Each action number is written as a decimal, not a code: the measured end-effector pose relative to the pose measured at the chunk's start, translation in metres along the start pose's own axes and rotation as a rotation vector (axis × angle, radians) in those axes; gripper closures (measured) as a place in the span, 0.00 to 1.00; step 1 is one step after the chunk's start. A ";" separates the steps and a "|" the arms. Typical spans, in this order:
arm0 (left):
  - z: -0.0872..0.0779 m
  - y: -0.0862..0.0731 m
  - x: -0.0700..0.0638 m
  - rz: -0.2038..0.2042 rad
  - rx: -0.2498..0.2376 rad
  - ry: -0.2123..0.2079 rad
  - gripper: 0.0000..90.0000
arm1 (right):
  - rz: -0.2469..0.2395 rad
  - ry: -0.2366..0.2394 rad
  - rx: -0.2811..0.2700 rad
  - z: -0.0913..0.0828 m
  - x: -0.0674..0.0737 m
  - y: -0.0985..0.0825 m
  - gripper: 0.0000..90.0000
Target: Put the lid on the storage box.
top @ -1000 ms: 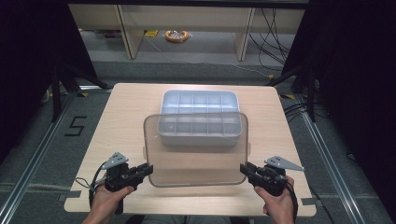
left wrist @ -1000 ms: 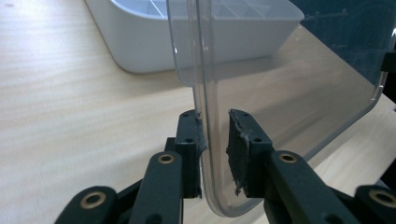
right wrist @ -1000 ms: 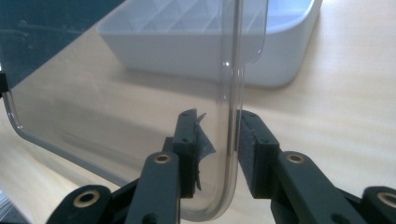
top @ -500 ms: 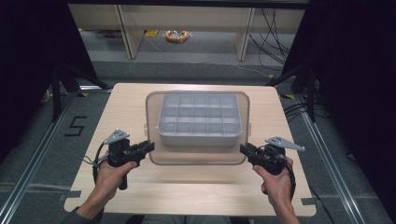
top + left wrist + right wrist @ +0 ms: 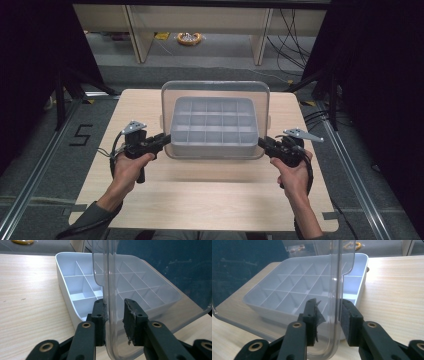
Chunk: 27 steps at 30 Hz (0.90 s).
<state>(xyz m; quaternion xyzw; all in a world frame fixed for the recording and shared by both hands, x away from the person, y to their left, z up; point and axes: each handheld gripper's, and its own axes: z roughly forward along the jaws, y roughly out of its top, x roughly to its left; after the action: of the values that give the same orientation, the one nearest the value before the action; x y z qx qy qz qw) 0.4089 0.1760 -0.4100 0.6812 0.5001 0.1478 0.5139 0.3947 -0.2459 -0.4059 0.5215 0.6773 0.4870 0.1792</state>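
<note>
A clear plastic lid (image 5: 215, 90) hangs tilted over a grey divided tray (image 5: 215, 148) in the middle of the table, and the tray shows through it. My left gripper (image 5: 162, 141) is shut on the lid's left rim, my right gripper (image 5: 261, 142) on its right rim. In the left gripper view the rim of the lid (image 5: 106, 277) runs up between the black jaws of the gripper (image 5: 115, 306), with the tray (image 5: 67, 297) behind. In the right gripper view the lid (image 5: 335, 277) stands between the jaws of the gripper (image 5: 328, 306); they have eased slightly apart but still hold it above the tray (image 5: 359, 290).
The wooden table (image 5: 125, 115) has bare surface left, right and in front of the tray. Beyond its far edge lie a grey floor, shelf legs and an orange ring (image 5: 189, 38). A "5" mark (image 5: 80, 134) is on the floor at left.
Both hands have moved forward and up, carrying the lid from the table's near side to above the tray.
</note>
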 end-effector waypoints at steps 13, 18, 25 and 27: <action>0.035 0.025 0.012 -0.040 0.017 0.029 0.77 | 0.021 -0.032 0.021 0.026 -0.015 0.023 0.76; 0.046 0.030 0.016 -0.050 0.036 0.041 0.76 | 0.063 -0.044 0.037 0.036 -0.017 0.028 0.76; 0.054 0.033 0.021 -0.068 0.049 0.055 0.76 | 0.066 -0.044 0.052 0.048 -0.024 0.028 0.76; 0.057 0.032 0.022 -0.071 0.051 0.061 0.75 | 0.100 -0.046 0.067 0.051 -0.022 0.028 0.75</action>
<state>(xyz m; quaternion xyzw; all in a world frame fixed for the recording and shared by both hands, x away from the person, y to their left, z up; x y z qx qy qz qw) 0.4764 0.1640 -0.4139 0.6708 0.5432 0.1375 0.4859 0.4561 -0.2418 -0.4115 0.5714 0.6620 0.4602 0.1529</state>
